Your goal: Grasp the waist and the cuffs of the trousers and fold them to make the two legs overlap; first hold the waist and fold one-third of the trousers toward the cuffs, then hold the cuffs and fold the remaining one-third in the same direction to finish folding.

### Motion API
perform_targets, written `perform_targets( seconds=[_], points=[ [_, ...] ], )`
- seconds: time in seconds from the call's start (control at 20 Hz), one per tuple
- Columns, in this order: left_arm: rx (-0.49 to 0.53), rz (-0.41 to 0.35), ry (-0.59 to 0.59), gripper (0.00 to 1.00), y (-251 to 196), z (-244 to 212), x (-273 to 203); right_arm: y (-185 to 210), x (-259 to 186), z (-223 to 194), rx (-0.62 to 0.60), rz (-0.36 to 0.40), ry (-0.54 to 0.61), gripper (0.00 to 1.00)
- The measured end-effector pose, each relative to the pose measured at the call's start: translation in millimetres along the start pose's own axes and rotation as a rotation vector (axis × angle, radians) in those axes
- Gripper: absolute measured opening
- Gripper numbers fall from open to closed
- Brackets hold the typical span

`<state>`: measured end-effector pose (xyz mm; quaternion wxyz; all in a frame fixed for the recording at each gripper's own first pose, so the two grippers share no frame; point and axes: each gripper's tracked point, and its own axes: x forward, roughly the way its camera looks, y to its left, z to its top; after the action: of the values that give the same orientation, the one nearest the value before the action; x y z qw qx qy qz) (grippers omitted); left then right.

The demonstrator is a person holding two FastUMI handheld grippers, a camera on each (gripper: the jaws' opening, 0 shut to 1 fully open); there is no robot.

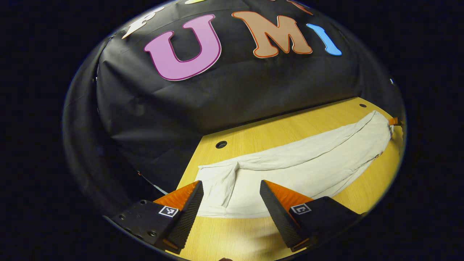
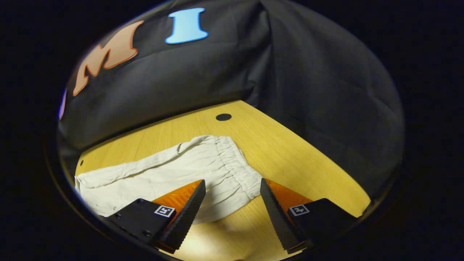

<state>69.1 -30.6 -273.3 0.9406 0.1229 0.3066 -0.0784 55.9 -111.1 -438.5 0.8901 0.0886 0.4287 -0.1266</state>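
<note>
Both grippers spread wide over the trousers, gripping nothing.

Left gripper (image 1: 231, 197) hangs with its fingers apart over the cuff end, and right gripper (image 2: 232, 195) is just as open above the waist end. The trousers (image 1: 290, 166) are off-white, soft and crinkly, looks like thin cotton, lying flat on the yellow wood-grain table (image 1: 326, 116). Long axis runs straight from gripper to gripper: cuffs (image 1: 217, 181) point to the left one, the gathered elastic waist (image 2: 237, 165) to the right one. The legs look stacked into one long narrow strip with a lengthwise crease. Waistband is ruffled and puckered. The table has small round dark holes (image 1: 221, 144) near its back edge, and black wrinkly cloth (image 2: 308, 90) hangs behind.
</note>
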Motion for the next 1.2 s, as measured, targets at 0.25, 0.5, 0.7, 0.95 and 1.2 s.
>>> perform_targets(
  seconds=[0.25,0.5,0.7,0.95,1.2],
  points=[
    [-0.021,0.009,0.023,0.96,-1,-6,-3,-13,18,-22,0.143,-0.065,0.104,0.97],
    [0.002,0.012,0.031,0.96,-11,1,0,-16,22,-17,0.152,-0.036,0.115,0.61],
    [-0.002,0.012,0.046,0.96,-29,6,7,-20,26,-12,0.139,0.004,0.132,0.10],
    [-0.020,-0.005,0.027,0.96,-42,18,6,-10,5,15,0.091,0.012,0.073,0.16],
    [-0.042,0.009,0.018,0.96,-35,18,9,0,-30,54,0.023,0.076,-0.026,0.16]
  ],
)
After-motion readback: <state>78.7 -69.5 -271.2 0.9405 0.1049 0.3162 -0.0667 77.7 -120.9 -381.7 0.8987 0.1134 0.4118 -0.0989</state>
